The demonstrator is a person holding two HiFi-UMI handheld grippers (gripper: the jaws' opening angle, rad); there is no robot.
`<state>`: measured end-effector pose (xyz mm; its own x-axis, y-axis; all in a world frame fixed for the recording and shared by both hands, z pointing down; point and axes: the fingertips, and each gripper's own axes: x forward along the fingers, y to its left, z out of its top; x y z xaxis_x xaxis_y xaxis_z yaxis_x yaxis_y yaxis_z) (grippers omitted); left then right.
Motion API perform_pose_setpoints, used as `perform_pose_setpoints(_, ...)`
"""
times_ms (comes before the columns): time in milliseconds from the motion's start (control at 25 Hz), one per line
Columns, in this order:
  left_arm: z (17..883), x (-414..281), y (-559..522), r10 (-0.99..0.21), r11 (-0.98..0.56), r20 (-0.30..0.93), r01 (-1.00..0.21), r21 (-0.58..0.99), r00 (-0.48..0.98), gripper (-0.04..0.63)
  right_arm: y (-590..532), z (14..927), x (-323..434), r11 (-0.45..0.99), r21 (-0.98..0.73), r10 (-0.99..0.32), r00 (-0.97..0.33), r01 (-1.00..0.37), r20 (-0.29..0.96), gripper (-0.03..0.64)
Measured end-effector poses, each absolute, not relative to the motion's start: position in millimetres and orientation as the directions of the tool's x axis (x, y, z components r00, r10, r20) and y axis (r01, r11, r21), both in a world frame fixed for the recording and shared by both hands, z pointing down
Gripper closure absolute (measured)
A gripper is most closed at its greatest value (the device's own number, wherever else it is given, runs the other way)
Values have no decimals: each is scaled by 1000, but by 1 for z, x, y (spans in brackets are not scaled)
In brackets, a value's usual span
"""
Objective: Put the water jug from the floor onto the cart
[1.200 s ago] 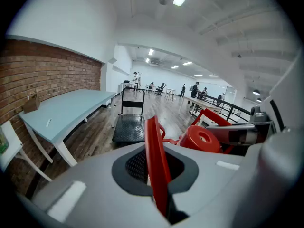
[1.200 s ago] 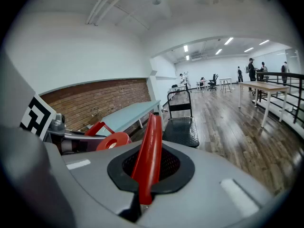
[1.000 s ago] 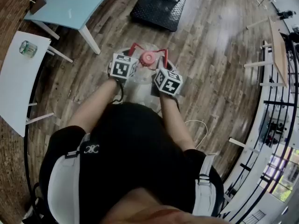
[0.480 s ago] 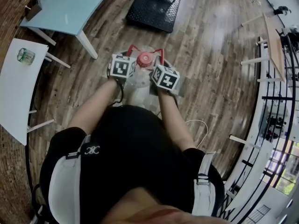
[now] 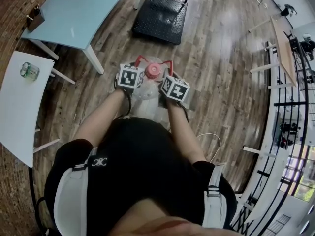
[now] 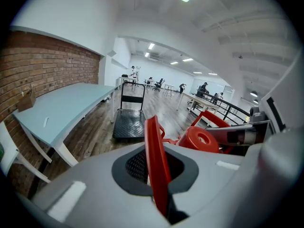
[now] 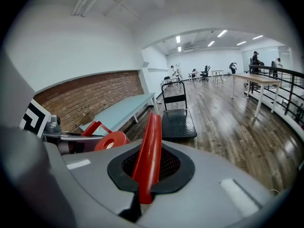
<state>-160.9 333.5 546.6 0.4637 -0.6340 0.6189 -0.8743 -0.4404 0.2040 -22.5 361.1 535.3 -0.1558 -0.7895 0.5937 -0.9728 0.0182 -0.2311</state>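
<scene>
In the head view I hold the clear water jug (image 5: 146, 100), with its red cap (image 5: 153, 71), off the floor between both arms. My left gripper (image 5: 138, 63) is shut on the jug's left red handle (image 6: 156, 165). My right gripper (image 5: 170, 66) is shut on the right red handle (image 7: 148, 156). The cap (image 6: 199, 139) shows between the two handles. The black platform cart (image 5: 162, 11) stands on the wood floor a short way ahead of the jug, its push bar at the far end. Both gripper views show the cart (image 6: 128, 123) (image 7: 178, 122) straight in front.
A light blue table (image 5: 74, 14) stands left of the cart, close to the brick wall. A white table (image 5: 17, 97) with a small jar (image 5: 29, 71) is at the far left. A wooden table (image 5: 281, 43) and a railing (image 5: 295, 132) line the right. A white cable (image 5: 209, 136) lies on the floor.
Both grippers and the jug have moved forward toward the cart, which now sits lower and nearer in the head view. Both grips on the handles are unchanged.
</scene>
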Motion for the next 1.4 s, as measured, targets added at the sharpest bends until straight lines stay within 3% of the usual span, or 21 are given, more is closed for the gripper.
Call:
perform_pose_setpoints(520,562,-177,288,-605,-482,633,-855,193,483,595,320,547,-40,-15,-252,-806,-138,-967,576,601)
perform_pose_setpoints(1400,567,-72,32,-613,-434,664,-884,171,429,595,60,556,66,53,-310,-781,-233,-949,580,601)
